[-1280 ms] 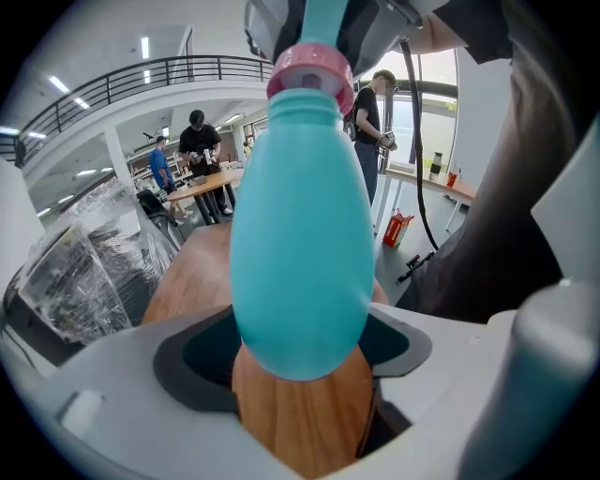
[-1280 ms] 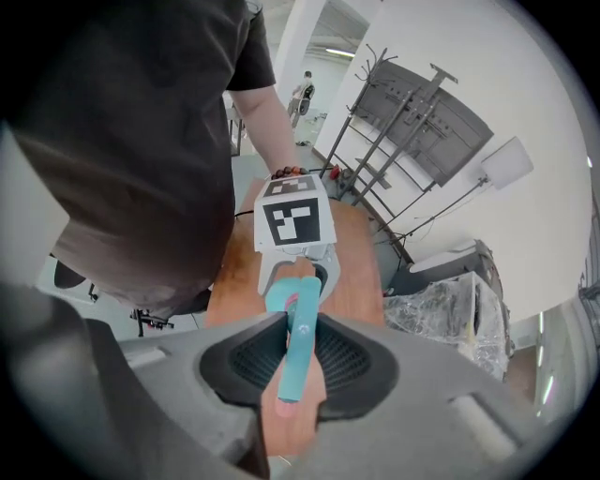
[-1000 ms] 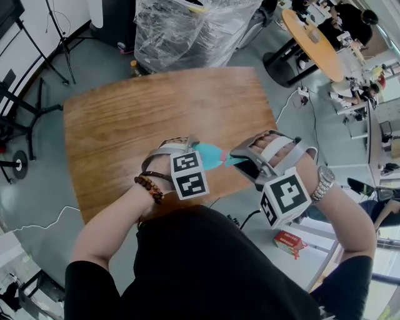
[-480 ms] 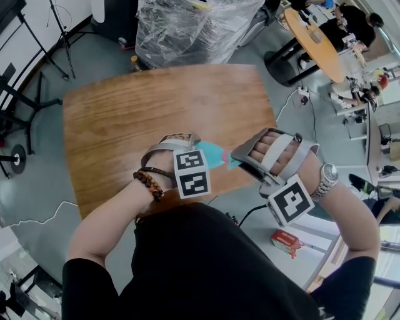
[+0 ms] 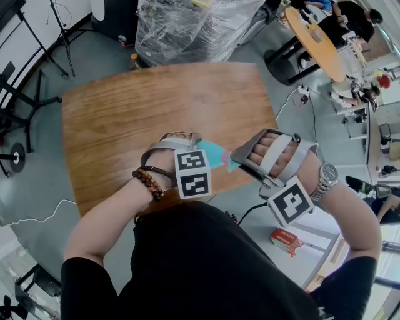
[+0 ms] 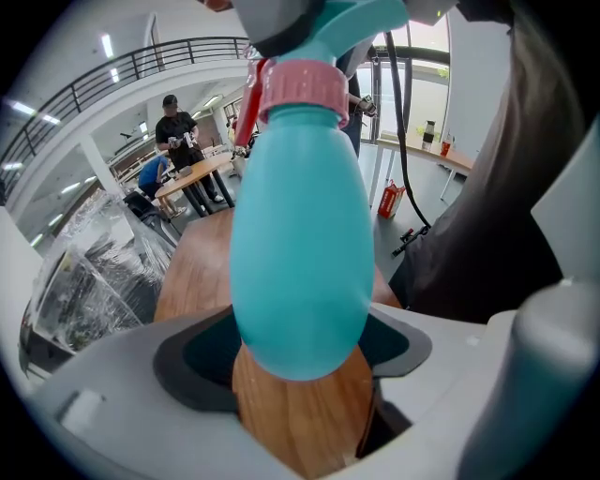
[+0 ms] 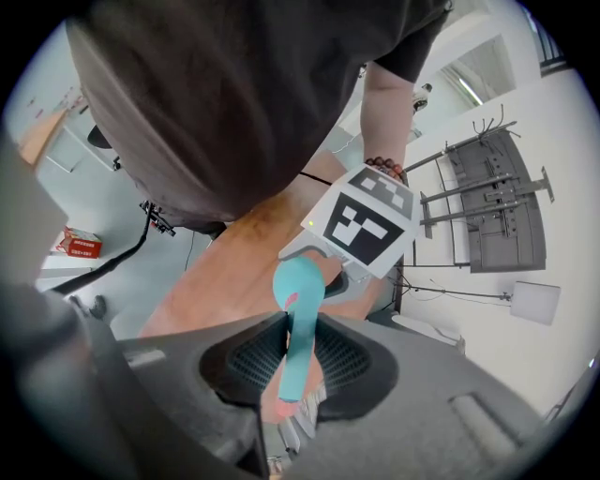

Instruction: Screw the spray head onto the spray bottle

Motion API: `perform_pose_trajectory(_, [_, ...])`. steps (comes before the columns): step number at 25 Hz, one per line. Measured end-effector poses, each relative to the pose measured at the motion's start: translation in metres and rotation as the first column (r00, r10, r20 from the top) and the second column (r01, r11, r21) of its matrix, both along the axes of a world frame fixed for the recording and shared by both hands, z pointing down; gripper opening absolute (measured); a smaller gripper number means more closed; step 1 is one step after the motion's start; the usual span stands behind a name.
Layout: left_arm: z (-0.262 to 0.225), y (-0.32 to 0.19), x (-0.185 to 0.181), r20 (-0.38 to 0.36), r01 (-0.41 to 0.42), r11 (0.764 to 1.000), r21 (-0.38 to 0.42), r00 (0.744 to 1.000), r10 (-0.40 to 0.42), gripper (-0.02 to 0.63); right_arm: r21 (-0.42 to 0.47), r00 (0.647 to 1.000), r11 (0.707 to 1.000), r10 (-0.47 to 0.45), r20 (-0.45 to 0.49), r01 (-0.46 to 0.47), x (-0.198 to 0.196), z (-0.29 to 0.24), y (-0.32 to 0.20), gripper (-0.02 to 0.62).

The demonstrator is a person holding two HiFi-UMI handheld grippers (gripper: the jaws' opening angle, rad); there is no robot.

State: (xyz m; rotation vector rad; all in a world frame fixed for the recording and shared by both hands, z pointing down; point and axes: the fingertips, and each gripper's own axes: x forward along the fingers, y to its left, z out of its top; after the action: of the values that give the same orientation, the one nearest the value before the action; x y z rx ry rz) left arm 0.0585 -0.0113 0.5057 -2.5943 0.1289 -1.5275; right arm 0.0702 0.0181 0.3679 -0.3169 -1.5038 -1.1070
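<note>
A teal spray bottle (image 5: 211, 152) hangs over the near edge of the wooden table (image 5: 144, 106), between my two grippers. My left gripper (image 5: 199, 149) is shut on the bottle's round body (image 6: 300, 244), which fills the gap between its jaws. A pink collar (image 6: 302, 91) sits at the bottle's neck, with the teal spray head (image 6: 367, 17) on top of it. My right gripper (image 5: 240, 159) is shut on that spray head (image 7: 298, 347), which shows thin and upright between its dark pads. Beyond it the bottle (image 7: 300, 281) and the left gripper's marker cube (image 7: 367, 220) are in sight.
A plastic-wrapped stack (image 5: 187, 25) stands behind the table. Tripod stands (image 5: 25, 81) are at the left. At the right are a round table (image 5: 315, 37) with seated people, a cable, and a red box (image 5: 284, 240) on the floor.
My right gripper has shifted slightly to the right and turned a little around the spray head. The left gripper and the bottle have stayed almost where they were.
</note>
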Motion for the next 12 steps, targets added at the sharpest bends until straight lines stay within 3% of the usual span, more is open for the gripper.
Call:
perform_pose_trajectory(8, [0.0025,0.0035,-0.0021,0.060,-0.007,1.000,-0.014,0.998,0.008,0.411,0.018,0.998,1.000,-0.023,-0.053,0.024,0.0005,0.0037,0.0043,0.083])
perform_pose_trajectory(12, [0.0000,0.0019,-0.0012,0.055,0.004,1.000,-0.012,0.998,-0.003,0.410,-0.007,0.999,0.999,0.032,-0.038,-0.033,0.0016,0.0020,0.0003,0.084])
